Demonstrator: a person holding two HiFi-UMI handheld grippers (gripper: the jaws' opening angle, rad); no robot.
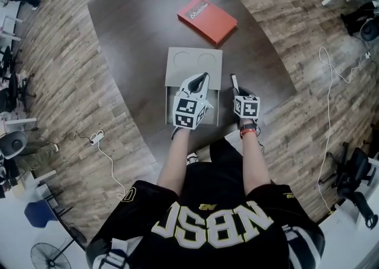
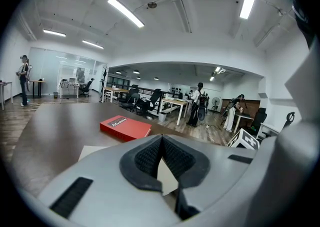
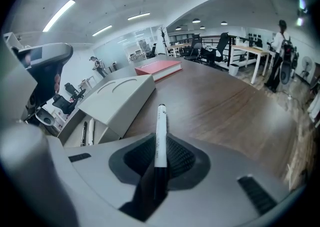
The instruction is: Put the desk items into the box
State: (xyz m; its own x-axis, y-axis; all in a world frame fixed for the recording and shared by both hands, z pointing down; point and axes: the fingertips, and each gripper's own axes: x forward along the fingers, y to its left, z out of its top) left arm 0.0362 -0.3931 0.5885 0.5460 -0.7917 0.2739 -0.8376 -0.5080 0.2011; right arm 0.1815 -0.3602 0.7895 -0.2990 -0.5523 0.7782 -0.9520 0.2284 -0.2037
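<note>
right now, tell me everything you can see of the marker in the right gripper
A slim marker with a white barrel and a black rear section, dark at the far end. It lies along the fingers of the right gripper, which are shut on it, pointing away over the dark table, right of the grey box.

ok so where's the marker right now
The marker is clamped in the right gripper; in the head view it sits just right of the open box, near the person.

"NBSC" on blk shirt (image 1: 207,199)
</note>
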